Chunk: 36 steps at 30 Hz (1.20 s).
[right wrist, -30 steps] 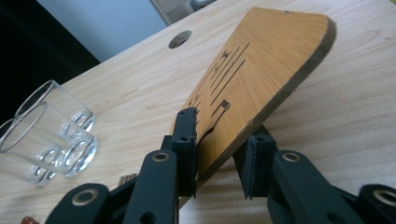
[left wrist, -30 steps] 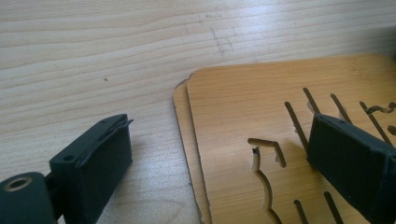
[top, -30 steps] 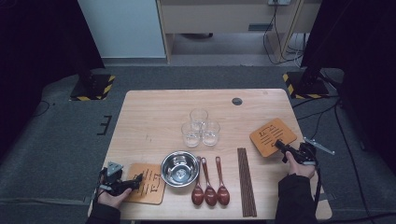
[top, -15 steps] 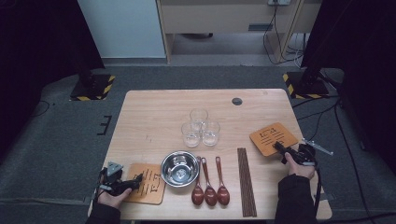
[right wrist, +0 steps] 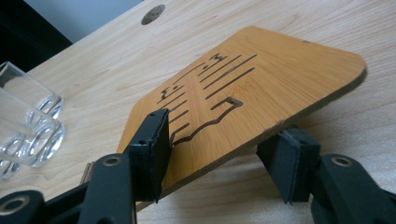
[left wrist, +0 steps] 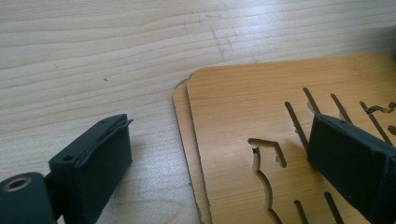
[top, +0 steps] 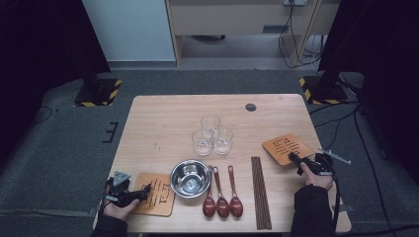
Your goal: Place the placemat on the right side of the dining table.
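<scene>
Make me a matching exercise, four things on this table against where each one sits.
1 steel bowl
2 three glasses
3 chopsticks
4 three wooden spoons

A clustered mid-table
B between the bowl and the chopsticks
C just right of the near-left coaster stack
D right of the spoons, left of the right gripper

Pairs: 1-C, 2-A, 3-D, 4-B

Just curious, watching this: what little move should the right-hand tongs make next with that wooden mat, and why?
Probably draw the right tongs back. Their jaws have just been opening and no longer press the wooden mat, which still lies between them, its near edge tilted up off the table.
</scene>
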### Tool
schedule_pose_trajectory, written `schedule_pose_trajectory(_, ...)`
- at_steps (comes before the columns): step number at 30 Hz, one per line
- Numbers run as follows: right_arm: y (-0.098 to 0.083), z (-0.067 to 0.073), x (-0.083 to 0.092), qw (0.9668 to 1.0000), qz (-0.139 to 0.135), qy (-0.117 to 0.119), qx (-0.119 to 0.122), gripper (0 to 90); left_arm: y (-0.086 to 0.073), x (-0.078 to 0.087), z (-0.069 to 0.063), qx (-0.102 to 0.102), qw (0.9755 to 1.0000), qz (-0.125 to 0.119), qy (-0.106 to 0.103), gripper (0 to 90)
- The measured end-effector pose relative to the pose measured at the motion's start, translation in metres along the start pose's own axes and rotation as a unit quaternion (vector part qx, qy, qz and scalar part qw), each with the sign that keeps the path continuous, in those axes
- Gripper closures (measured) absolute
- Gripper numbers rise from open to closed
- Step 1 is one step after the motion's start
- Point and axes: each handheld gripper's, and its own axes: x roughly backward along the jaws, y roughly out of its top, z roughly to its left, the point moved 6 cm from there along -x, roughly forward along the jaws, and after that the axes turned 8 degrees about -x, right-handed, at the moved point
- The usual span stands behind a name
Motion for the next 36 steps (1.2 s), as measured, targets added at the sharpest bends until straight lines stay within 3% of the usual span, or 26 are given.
schedule_pose_trajectory(13,-0.002,-0.005,0.0,0.9997,0.008,-0.022,0.008,39.3,0.0,0.0,0.0,0.0,1.0,0.0,0.0,5.5)
schedule_pose_trajectory(17,-0.005,-0.01,0.002,0.999,0.01,-0.04,0.019,37.7,0.0,0.0,0.0,0.0,1.0,0.0,0.0,5.6)
schedule_pose_trajectory(23,-0.009,-0.012,0.005,0.9983,0.016,-0.049,0.029,37.5,0.0,0.0,0.0,0.0,1.0,0.0,0.0,5.5)
schedule_pose_trajectory(31,-0.009,-0.007,0.008,0.9961,0.012,-0.042,0.076,37.4,0.0,0.0,0.0,0.0,1.0,0.0,0.0,5.5)
schedule_pose_trajectory(36,-0.006,-0.001,0.007,0.9916,0.02,-0.034,0.123,41.6,0.0,0.0,0.0,0.0,1.0,0.0,0.0,5.5)
